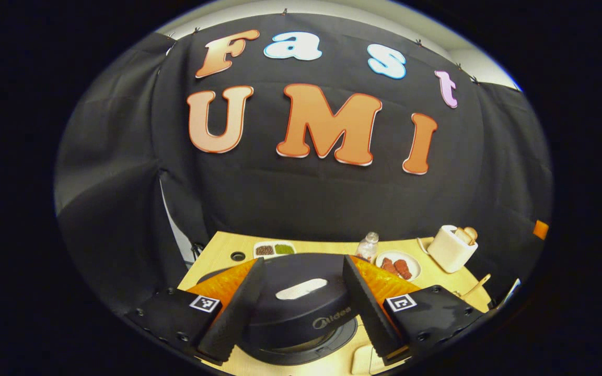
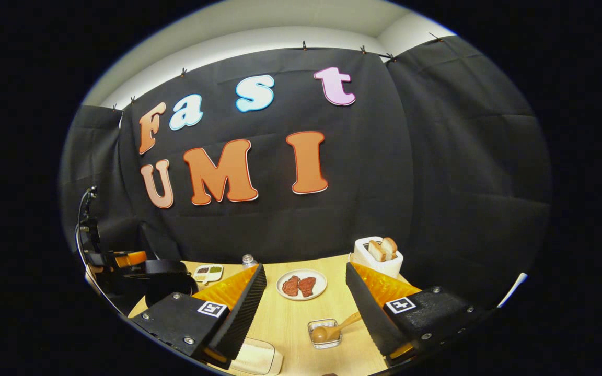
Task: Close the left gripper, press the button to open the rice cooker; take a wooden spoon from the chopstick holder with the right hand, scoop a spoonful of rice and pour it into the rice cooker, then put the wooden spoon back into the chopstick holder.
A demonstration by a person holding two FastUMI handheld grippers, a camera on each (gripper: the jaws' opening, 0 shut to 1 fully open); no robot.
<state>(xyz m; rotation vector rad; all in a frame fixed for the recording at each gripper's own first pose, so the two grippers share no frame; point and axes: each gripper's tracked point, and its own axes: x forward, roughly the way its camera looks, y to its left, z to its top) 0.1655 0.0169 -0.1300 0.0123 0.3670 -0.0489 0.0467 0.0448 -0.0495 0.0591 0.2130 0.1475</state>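
The black rice cooker (image 1: 301, 308) stands with its lid down, directly under and between my left gripper's fingers. The left gripper (image 1: 302, 260) is open, one finger on each side of the lid and its pale handle strip (image 1: 301, 288). In the right gripper view the wooden spoon (image 2: 332, 330) lies with its bowl in a small clear holder (image 2: 316, 325) on the table. My right gripper (image 2: 304, 266) is open above the table, and the holder sits low between its fingers, nearer the right one. Far left there, the left gripper (image 2: 128, 258) hovers over the cooker (image 2: 170, 284).
On the wooden table (image 2: 290, 318) are a plate of meat pieces (image 2: 301, 284), a white toaster with bread (image 2: 378, 253), a small bottle (image 2: 249, 259) and a two-part seasoning dish (image 2: 208, 271). A cream flat box (image 2: 254, 357) lies near the front edge.
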